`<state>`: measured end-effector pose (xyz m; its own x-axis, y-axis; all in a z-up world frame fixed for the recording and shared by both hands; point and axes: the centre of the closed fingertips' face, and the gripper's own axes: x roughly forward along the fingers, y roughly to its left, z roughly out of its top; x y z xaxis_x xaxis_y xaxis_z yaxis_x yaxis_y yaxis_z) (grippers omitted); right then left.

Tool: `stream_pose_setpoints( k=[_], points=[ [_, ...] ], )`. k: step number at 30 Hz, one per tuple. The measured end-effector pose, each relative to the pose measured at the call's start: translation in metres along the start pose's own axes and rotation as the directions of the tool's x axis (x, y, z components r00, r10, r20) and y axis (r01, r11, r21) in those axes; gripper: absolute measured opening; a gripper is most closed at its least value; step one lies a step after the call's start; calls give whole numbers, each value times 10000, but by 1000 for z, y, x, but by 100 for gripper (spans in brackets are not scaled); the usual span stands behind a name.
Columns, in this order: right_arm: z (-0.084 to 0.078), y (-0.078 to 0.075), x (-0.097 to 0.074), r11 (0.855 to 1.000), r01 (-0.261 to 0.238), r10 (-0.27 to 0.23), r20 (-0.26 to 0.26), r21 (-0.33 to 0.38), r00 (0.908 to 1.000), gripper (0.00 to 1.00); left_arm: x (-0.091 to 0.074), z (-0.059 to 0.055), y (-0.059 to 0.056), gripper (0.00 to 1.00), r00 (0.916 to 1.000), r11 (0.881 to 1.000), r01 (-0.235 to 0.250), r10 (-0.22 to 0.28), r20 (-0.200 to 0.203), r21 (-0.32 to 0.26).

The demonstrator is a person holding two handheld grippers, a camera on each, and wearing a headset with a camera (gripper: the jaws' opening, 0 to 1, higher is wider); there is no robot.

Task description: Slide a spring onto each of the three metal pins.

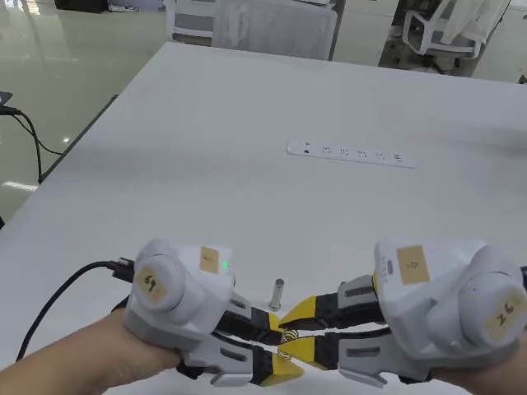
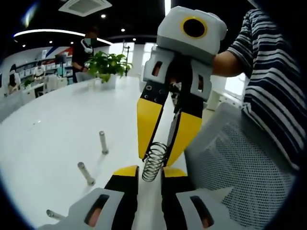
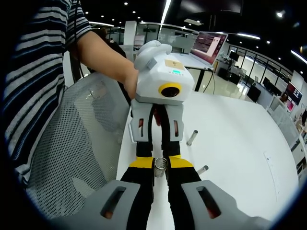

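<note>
Your bench stands in a bright, open-plan office.
Around your white table [image 1: 247, 123] the floor [image 1: 74, 58] is pale and glossy, with a black cable [image 1: 34, 144] lying off the table's left edge and white office chairs [image 1: 255, 29] past its far edge. A power strip [image 1: 350, 154] lies on the table (toward the far side). A potted plant [image 2: 108, 64] stands at one end, a grey mesh chair [image 3: 72, 158] sits just beside the table, and strip lights [image 3: 165, 12] run overhead.

Bright, even light is falling on the white table [image 1: 247, 123] in the head view, leaving only faint, soft shadows, while the glossy floor [image 1: 49, 49] is throwing back glare. In both gripper views ceiling lights [image 3: 165, 12] are glowing against darkness, and fisheye distortion is bending the edges.
</note>
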<state>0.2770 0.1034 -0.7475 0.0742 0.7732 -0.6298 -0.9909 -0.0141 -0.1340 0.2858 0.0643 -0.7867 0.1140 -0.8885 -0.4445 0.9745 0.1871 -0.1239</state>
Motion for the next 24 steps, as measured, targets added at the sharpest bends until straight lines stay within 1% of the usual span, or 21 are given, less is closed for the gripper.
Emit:
stream_pose_setpoints(
  k=[5, 11, 15, 20, 24],
  points=[
    [-2, -1, 0, 9999, 105, -105, -91, -5, 9999, 7, -5, -4, 5, 16, 9997, 9996, -231, 230, -59, -169],
    [-2, -5, -1, 9996, 279, -279, -87, 19, 9996, 7, -12, -8, 7, 19, 9992, 9985, -376, 372, -109, -400],
    [-2, -7, -2, 9993, 376, -376, -74, 14, 9993, 7, -16, -11, 10, 23, 9985, 9974, -542, 536, -138, -478],
    [-4, -10, -3, 9986, 532, -531, -99, 19, 9985, 7, -24, -15, 12, 28, 9972, 9952, -740, 733, -141, -636],
    [-5, -13, -4, 9978, 661, -661, -137, 6, 9977, 7, -33, -17, 15, 31, 9965, 9926, -841, 836, -93, -870]
  ],
)
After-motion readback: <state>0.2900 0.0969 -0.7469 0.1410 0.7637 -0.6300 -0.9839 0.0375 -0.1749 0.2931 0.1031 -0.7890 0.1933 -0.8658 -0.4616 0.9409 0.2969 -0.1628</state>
